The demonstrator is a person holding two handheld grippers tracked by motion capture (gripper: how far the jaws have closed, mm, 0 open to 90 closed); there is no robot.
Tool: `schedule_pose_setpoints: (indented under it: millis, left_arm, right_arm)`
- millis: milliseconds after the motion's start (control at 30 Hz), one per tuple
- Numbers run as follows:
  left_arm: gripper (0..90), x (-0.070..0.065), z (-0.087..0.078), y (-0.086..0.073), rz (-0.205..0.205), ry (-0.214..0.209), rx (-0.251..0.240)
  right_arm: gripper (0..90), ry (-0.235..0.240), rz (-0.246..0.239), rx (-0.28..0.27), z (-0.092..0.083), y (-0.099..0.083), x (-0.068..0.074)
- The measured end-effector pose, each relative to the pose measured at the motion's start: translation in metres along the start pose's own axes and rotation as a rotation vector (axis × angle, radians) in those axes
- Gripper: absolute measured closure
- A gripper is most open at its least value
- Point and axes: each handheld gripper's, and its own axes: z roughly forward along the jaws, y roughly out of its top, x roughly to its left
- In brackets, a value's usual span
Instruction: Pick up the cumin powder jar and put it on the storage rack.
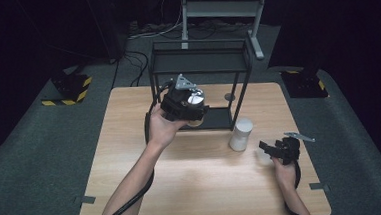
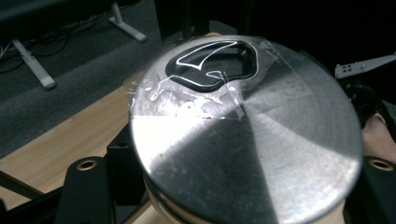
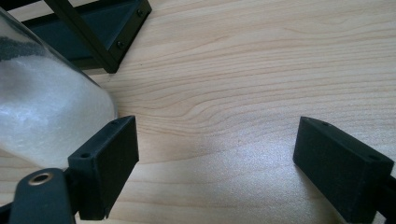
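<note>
While the left tool (image 1: 191,105) grips a steel-lidded jar (image 2: 247,135) by the black rack (image 1: 200,62), right tool (image 3: 217,158) open on the bench (image 1: 203,182), beside a white jar (image 1: 240,133).

Grey carpet floor (image 1: 41,161) surrounds the wooden worktop (image 1: 203,187); a pale metal stand (image 1: 222,8) and loose cables (image 1: 138,28) sit in the dark beyond its far edge.

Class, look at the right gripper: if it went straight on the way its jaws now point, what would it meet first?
Probably the white jar: the right gripper, jaws open, points at it. Depth is unclear.
</note>
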Motion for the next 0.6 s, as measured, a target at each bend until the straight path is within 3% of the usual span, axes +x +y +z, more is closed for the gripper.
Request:
schedule_pose_setpoints:
  millis: [600]
  left_arm:
    - [31.0,0.006,-0.019,0.069,0.03,0.024,-0.015]
  right_arm:
    - [12.7,0.008,0.003,-0.003,0.0,-0.001,-0.002]
